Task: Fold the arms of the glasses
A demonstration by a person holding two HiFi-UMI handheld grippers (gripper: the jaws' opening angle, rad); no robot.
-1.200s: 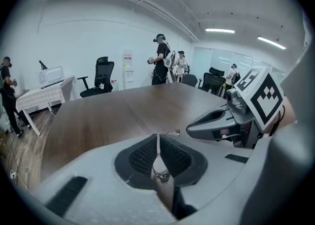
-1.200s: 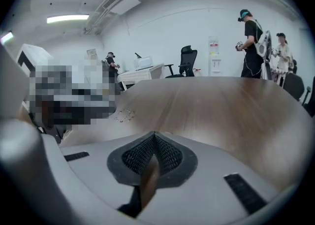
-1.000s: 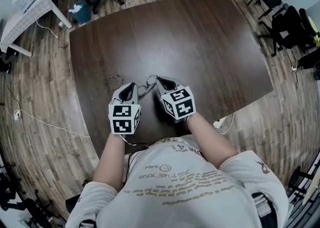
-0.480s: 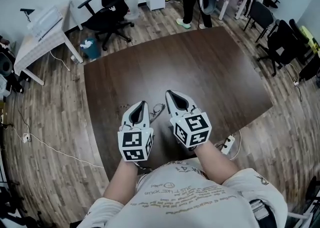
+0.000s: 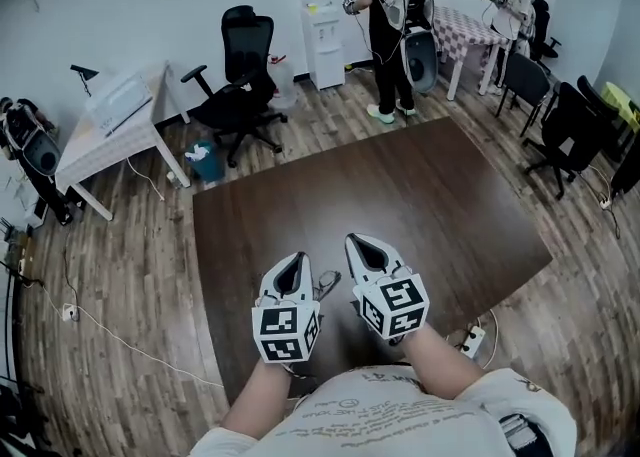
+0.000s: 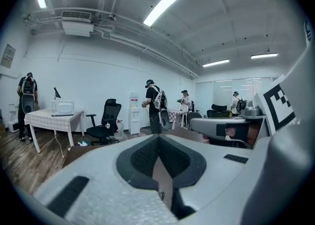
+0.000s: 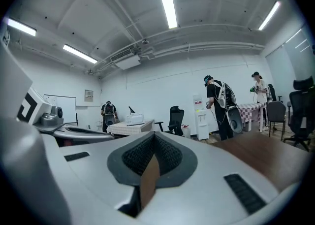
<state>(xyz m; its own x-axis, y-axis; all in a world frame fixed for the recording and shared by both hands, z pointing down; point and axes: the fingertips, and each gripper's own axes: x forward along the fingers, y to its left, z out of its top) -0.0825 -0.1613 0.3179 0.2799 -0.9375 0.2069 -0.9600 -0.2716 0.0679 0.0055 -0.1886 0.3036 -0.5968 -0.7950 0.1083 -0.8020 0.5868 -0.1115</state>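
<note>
In the head view both grippers hang side by side over the near edge of the dark brown table (image 5: 400, 195). Thin wire-framed glasses (image 5: 325, 285) show in the gap between them, mostly hidden; whether either gripper touches them I cannot tell. My left gripper (image 5: 293, 260) points away from me, and in the left gripper view its pads meet at the tip (image 6: 158, 138), shut with nothing between them. Just to its right, my right gripper (image 5: 362, 242) is also shut and empty, as the right gripper view (image 7: 153, 138) shows. Neither gripper view shows the glasses.
A black office chair (image 5: 240, 75) and a white desk (image 5: 110, 120) stand beyond the table's far left. People (image 5: 390, 5) stand by a water dispenser (image 5: 320, 35) at the back. More black chairs (image 5: 570, 125) line the right. A power strip (image 5: 470, 340) lies on the floor.
Both grippers have risen off the table and levelled out, still side by side. The head view has tilted up, so the table sits lower in frame and more of the room shows.
</note>
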